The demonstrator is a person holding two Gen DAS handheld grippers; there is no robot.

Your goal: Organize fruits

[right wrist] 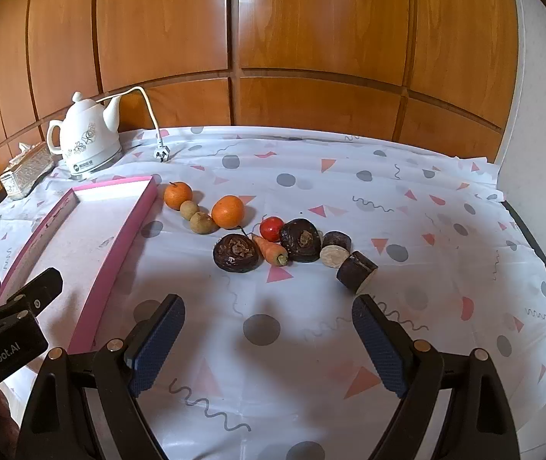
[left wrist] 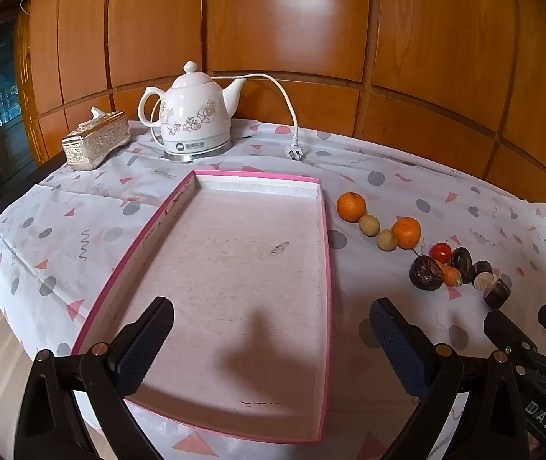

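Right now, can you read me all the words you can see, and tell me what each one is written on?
"GenRobot.AI": white letters on the black body of the left gripper, seen from the right wrist view.
"DAS": white letters on the black body of the right gripper, seen from the left wrist view; possibly part of a longer word.
Label and round logo on the kettle base: too small to read.
Dark marks along the pink tray wall: too blurred to read.

Your left gripper (right wrist: 12,295) is cut off by the right wrist view's left edge. The carrot (left wrist: 450,273) is partly hidden behind a dark fruit (left wrist: 425,272). The kettle (left wrist: 190,117) logo is too small to read.
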